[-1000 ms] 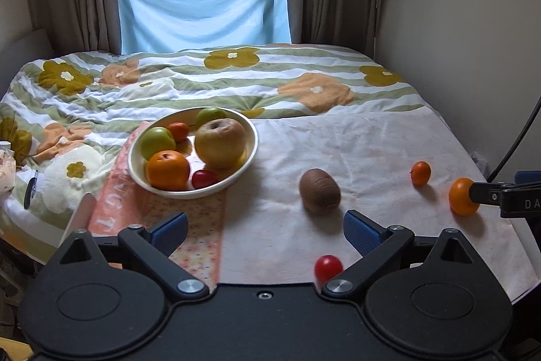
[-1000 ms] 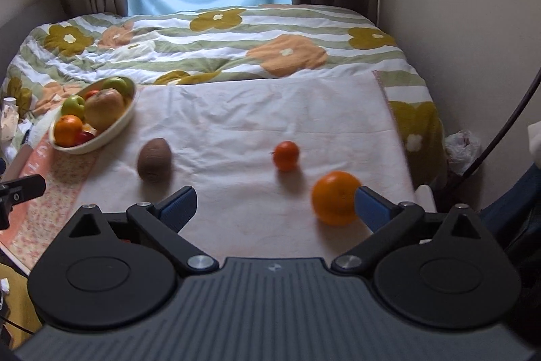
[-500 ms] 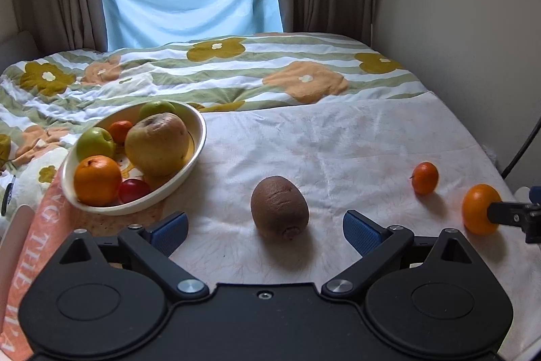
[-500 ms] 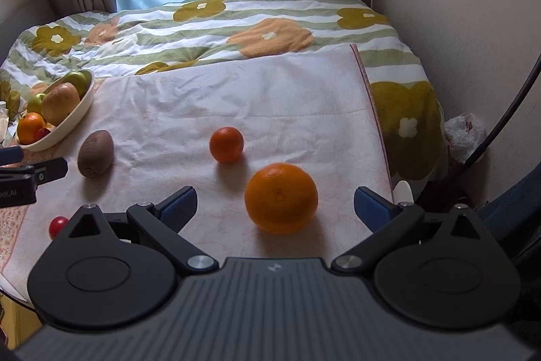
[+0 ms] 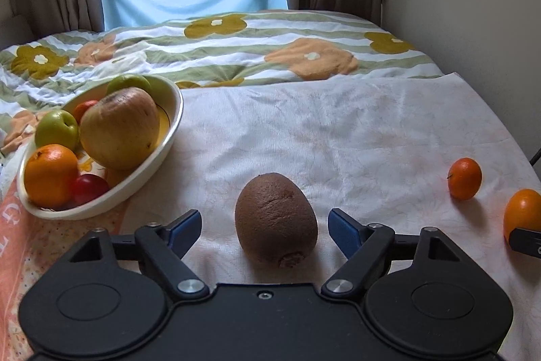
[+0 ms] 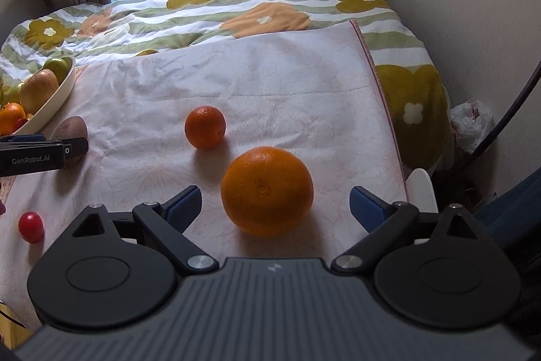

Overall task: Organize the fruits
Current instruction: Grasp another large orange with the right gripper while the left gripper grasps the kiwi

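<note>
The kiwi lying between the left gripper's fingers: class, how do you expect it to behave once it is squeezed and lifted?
The kiwi is egg-shaped and lies on its side, so a nudge would probably roll it on the cloth. Its fuzzy matte skin should grip the closing left gripper well, with pads not yet touching. It may bruise if squeezed hard.

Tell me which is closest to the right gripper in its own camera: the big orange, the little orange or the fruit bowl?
From the right gripper:
1. Big orange, between its fingers, untouched.
2. Little orange, farther back, slightly left.
3. Fruit bowl, far left edge.
</note>
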The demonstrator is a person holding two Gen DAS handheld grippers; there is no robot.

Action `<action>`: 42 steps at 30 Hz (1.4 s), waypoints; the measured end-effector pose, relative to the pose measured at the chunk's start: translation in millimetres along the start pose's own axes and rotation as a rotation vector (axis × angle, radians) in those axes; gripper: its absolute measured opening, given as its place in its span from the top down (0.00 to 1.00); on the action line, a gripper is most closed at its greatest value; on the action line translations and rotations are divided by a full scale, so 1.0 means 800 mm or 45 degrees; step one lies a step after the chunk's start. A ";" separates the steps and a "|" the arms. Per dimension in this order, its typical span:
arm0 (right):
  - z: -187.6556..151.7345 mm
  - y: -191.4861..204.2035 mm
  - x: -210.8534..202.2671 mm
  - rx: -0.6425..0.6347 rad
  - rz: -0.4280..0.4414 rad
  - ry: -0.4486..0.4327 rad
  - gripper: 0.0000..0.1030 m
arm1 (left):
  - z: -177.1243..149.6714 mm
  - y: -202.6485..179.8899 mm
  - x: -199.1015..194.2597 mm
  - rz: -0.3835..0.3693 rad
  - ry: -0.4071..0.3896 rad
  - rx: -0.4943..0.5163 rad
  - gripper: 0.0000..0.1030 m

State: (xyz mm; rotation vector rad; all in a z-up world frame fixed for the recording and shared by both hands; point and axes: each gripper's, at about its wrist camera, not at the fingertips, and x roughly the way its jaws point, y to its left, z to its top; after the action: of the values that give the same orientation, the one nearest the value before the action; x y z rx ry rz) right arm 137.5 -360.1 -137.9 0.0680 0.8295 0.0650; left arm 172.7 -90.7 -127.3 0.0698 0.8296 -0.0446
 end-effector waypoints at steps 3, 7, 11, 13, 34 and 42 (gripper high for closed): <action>0.001 0.001 0.007 0.005 0.010 0.008 0.00 | 0.000 0.002 0.007 -0.017 0.033 -0.023 0.33; 0.002 0.002 0.011 0.004 0.012 0.010 0.03 | 0.000 0.004 0.006 -0.035 0.025 -0.034 0.40; 0.003 0.003 0.014 -0.002 0.014 0.015 0.08 | 0.002 0.002 0.003 -0.050 0.023 -0.027 0.48; 0.004 0.003 0.016 -0.005 0.015 0.017 0.11 | 0.002 0.002 0.003 -0.050 0.021 -0.023 0.49; 0.015 0.011 0.010 -0.024 0.038 -0.025 0.28 | -0.001 0.004 -0.038 -0.071 -0.071 -0.037 0.51; 0.025 0.027 -0.018 -0.049 0.076 -0.054 0.29 | 0.001 0.009 -0.083 -0.072 -0.159 -0.071 0.51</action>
State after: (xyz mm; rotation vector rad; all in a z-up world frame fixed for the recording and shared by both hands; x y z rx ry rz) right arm 141.9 -340.7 -112.4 0.0578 0.7839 0.1352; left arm 129.0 -82.6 -76.9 -0.0090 0.7072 -0.0781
